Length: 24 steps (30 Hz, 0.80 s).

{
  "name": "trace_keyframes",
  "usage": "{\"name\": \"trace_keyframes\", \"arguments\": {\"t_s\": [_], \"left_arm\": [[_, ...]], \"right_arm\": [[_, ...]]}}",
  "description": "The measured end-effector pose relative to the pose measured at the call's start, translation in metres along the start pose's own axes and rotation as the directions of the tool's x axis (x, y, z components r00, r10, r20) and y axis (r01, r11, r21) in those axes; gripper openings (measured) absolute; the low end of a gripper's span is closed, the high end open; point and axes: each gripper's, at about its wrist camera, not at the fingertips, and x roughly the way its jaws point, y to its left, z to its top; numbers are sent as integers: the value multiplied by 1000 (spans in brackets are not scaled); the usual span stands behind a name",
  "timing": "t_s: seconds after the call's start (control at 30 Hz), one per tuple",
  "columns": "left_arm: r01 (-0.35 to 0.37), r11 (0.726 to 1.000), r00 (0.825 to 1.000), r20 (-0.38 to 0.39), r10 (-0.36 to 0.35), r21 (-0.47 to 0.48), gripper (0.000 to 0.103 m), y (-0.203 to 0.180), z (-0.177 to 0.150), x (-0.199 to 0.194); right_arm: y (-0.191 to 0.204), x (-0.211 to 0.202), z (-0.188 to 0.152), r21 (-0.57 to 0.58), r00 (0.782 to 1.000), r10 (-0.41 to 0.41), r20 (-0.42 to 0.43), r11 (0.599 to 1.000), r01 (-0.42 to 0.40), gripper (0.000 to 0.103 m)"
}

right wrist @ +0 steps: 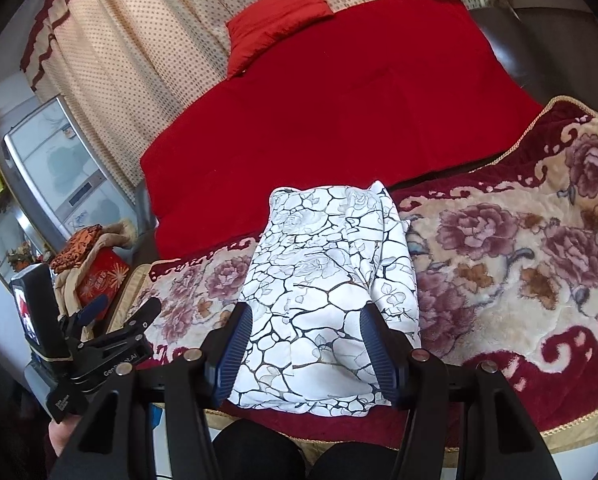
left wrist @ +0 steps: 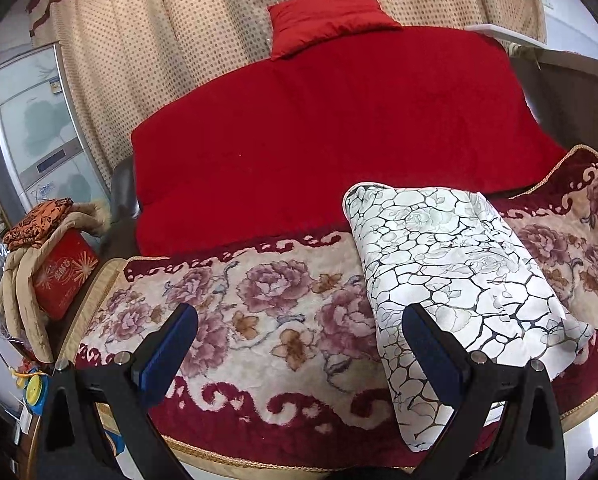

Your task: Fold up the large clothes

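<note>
**Grippers over folded garment**

Right gripper (right wrist: pixel 305 354) spread, blue pads either side of the folded white garment (right wrist: pixel 323 300), not pressing it. Left gripper (left wrist: pixel 299 344) spread, nothing between pads. Garment lies on the floral blanket (left wrist: pixel 259 304), near its front edge. One red box (left wrist: pixel 65 270), lettering unreadable. One red pillow (left wrist: pixel 331 16).

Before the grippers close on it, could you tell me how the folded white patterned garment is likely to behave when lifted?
The white patterned garment looks soft and creased, so it will probably sag and unfold rather than hold shape. It lies in loose layers, so one pinch may lift only the top ply. On the plush floral blanket it should drag, not slide.
</note>
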Motion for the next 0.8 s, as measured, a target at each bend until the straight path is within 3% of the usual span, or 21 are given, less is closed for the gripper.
{"name": "trace_keyframes", "arguments": {"t_s": [0.27, 0.8], "left_arm": [[8, 1000, 1000, 5, -8, -23, 101, 7, 1, 2], [29, 999, 999, 32, -27, -43, 101, 16, 2, -3]], "right_arm": [[8, 9, 3, -23, 1000, -16, -6, 1000, 16, 60], [35, 15, 9, -116, 987, -156, 41, 980, 160, 69]]}}
